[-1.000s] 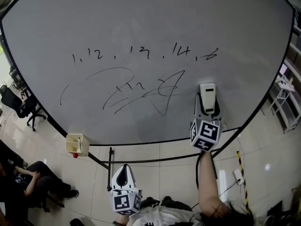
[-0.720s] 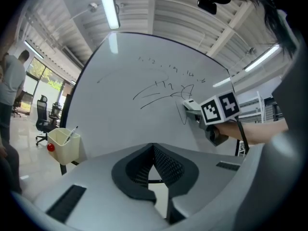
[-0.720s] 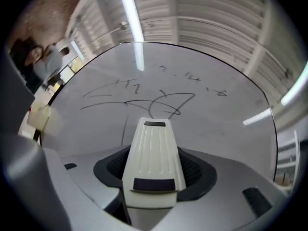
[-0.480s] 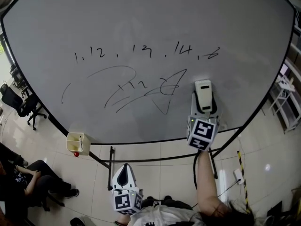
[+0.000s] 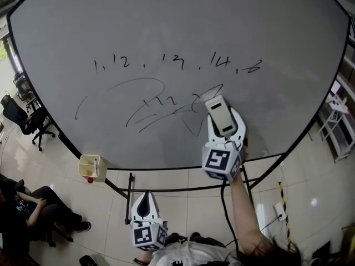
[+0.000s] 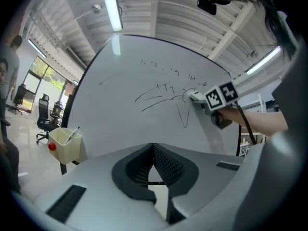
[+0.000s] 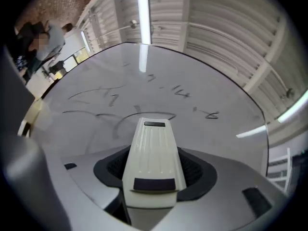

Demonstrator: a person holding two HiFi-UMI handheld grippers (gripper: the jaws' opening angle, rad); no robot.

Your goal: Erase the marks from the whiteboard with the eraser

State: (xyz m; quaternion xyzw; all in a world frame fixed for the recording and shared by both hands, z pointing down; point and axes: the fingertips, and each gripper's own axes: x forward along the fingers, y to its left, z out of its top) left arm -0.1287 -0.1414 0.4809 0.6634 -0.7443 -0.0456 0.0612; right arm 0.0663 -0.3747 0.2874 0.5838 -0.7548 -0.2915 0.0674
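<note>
While right tool grips eraser, cup hangs aside.

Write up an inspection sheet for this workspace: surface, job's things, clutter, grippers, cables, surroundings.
Surface: whiteboard, large, mostly bare.
Job's things: eraser, its tip at the right end of the scribble; marks, a row of numbers above looping lines, not yet wiped.
Clutter: cream cup at the board's lower edge, a marker in it.
Grippers: right gripper shut on the eraser, at the board; left gripper shut, empty, held low and away from the board.
Cables: black cable running along the right forearm.
Surroundings: office chair, seated person, tiled floor.
</note>
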